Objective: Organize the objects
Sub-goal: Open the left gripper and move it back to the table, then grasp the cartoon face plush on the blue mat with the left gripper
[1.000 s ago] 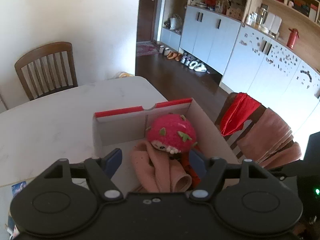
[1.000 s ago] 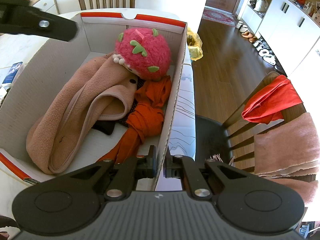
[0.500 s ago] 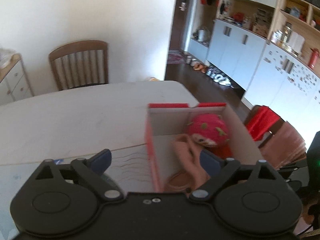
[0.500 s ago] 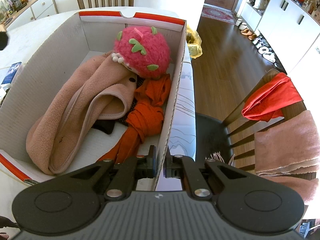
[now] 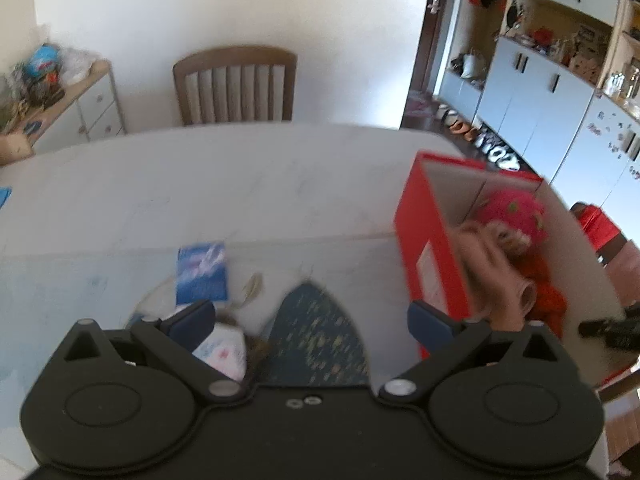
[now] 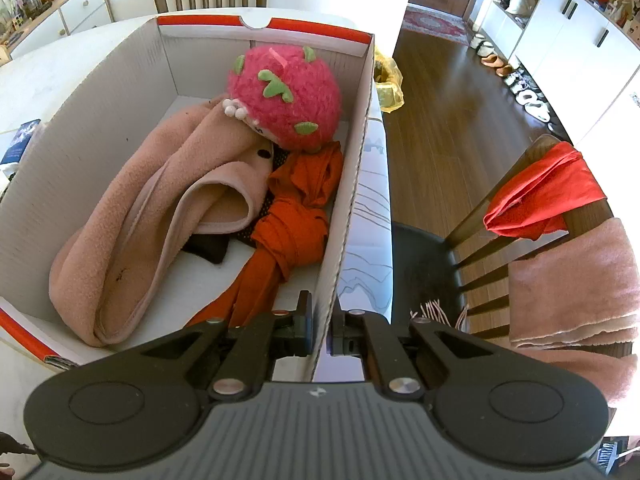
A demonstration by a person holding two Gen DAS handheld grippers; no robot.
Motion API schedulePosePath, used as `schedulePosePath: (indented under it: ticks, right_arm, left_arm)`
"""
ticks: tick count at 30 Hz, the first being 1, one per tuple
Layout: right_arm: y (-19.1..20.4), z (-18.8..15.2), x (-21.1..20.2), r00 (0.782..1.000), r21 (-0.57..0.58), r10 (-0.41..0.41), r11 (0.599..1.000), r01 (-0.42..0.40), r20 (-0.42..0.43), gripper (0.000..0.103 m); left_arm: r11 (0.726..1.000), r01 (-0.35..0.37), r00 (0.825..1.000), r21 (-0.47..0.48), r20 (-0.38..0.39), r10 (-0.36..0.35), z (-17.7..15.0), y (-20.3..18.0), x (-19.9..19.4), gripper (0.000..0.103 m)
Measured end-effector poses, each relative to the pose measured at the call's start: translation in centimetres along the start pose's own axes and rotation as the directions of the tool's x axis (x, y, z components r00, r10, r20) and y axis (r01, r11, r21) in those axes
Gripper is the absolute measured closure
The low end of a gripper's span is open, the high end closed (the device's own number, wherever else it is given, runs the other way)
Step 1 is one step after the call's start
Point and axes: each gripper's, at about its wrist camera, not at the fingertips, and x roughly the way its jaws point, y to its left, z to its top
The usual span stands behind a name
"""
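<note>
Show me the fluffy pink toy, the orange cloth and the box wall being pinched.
Pink plush toy (image 6: 286, 98), right wrist view, middle of its fuzzy head.
Orange cloth (image 6: 290, 228), right wrist view, on its knot.
Box wall (image 6: 352, 200), right wrist view, upper edge.

Room: plain white wall (image 5: 224, 4); dark brown wooden plank floor (image 6: 436, 120); slat-backed brown wooden chair (image 5: 235, 84); pale marble-patterned tabletop (image 5: 200, 176); white cabinet run with black handles (image 6: 576, 28); patterned red doormat (image 6: 434, 24); daylight.
</note>
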Motion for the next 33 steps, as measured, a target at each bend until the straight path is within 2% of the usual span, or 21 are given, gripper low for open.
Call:
schedulePosePath:
  ticks: [9,18,21,28,33]
  right_arm:
    - [0.2,-0.2,0.3,1.000,-0.002,-0.002,1.000,0.002,-0.014,0.097]
    - [0.2,-0.1,0.3,1.000,-0.007,-0.007,1.000,0.007,-0.014,0.097]
    - [0.2,-0.1,0.3,1.000,-0.007,-0.006,1.000,0.006,-0.014,0.097]
    - [0.3,-0.2,0.3,1.000,-0.009,-0.006,1.000,0.006,-0.015,0.097]
    - [0.3,-0.2,0.3,1.000,-0.009,-0.007,1.000,0.007,-0.015,0.097]
  left_arm:
    - [0.999,-0.024,0.998,0.033,-0.056,0.026,-4.5,0.6,1.0,0.001]
    - [0.991,-0.035,0.996,0.133,-0.076,0.046,-7.9,-0.7,2.2,0.002]
    - [0.987,-0.048,0.995,0.154,-0.074,0.060,-8.6,-0.9,2.6,0.007]
    - [0.988,-0.075,0.994,0.134,-0.072,0.086,-9.4,-0.5,3.1,0.027]
    - [0.987,-0.084,0.994,0.140,-0.062,0.094,-9.6,-0.7,3.1,0.037]
